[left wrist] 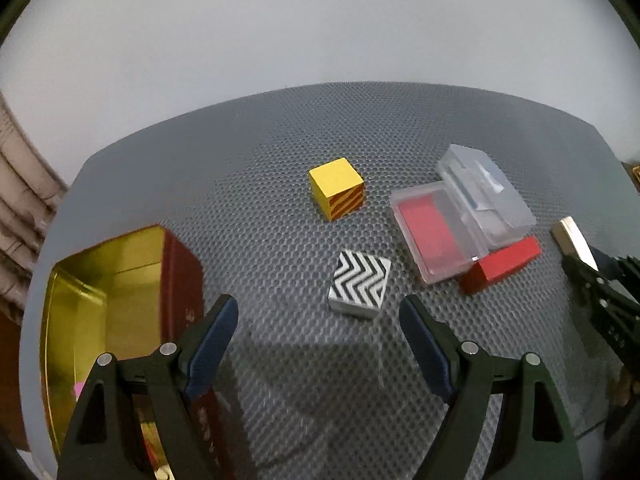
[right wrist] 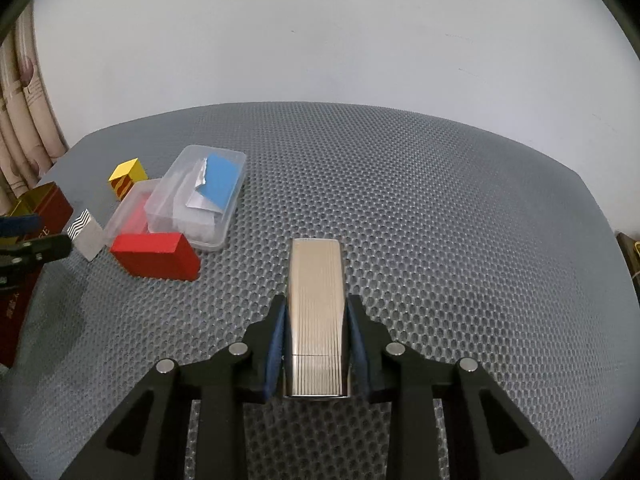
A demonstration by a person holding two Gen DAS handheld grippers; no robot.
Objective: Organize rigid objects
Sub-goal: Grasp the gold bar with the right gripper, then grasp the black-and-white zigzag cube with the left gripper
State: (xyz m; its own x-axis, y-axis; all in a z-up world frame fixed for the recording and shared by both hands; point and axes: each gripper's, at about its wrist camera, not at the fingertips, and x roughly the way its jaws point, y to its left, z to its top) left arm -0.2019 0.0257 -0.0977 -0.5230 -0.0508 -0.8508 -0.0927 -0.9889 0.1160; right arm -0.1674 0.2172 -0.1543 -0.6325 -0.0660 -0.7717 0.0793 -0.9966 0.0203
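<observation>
- Grey honeycomb mat (left wrist: 280,152) under everything; all places below told from the tin.
- Red tin (left wrist: 120,292) with gold inside, open at the top, at the mat's left edge, right beside the left gripper (left wrist: 318,312).
- Clear plastic boxes (left wrist: 460,216), well right of the tin, with a red block (left wrist: 500,266) touching their near corner.
- Yellow cube (left wrist: 336,192), up and right of the tin.
- Zigzag tile (left wrist: 360,284), nearest loose piece to the tin: just ahead of the wide-open, empty left jaws, roughly centred between them, lying flat.
- Silver lighter (right wrist: 316,320), farthest from the tin: clamped in the right gripper (right wrist: 316,336), long axis running straight out along the fingers.
- Judged nearer to the tin: left hand.
</observation>
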